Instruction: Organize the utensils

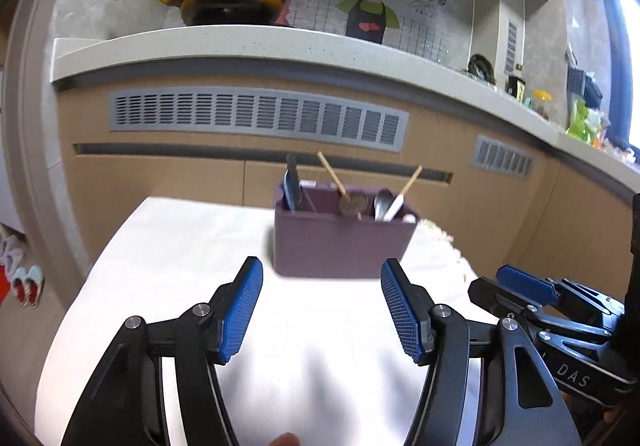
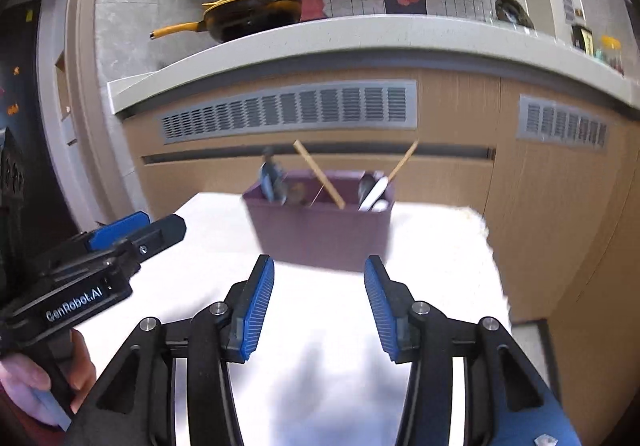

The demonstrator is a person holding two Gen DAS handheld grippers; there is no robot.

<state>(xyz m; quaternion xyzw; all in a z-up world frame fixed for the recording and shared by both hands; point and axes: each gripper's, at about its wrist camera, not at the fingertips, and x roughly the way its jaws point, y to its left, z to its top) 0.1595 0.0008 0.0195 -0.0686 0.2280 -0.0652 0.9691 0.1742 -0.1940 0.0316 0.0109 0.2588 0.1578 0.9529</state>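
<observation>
A purple utensil box (image 1: 340,242) stands at the far edge of the white table (image 1: 180,266); it also shows in the right wrist view (image 2: 320,230). It holds chopsticks (image 1: 334,176), a metal spoon (image 1: 382,202), a white-handled utensil (image 1: 396,206) and a dark blue utensil (image 1: 292,186). My left gripper (image 1: 322,310) is open and empty, short of the box. My right gripper (image 2: 319,304) is open and empty, also short of the box. The right gripper shows at the right of the left wrist view (image 1: 532,294), the left gripper at the left of the right wrist view (image 2: 120,234).
A kitchen counter (image 1: 280,42) with wooden cabinets runs behind the table. A yellow-handled pan (image 1: 224,2) sits on it, with jars and bags (image 1: 576,114) at the far right. Shoes (image 1: 24,282) lie on the floor at left.
</observation>
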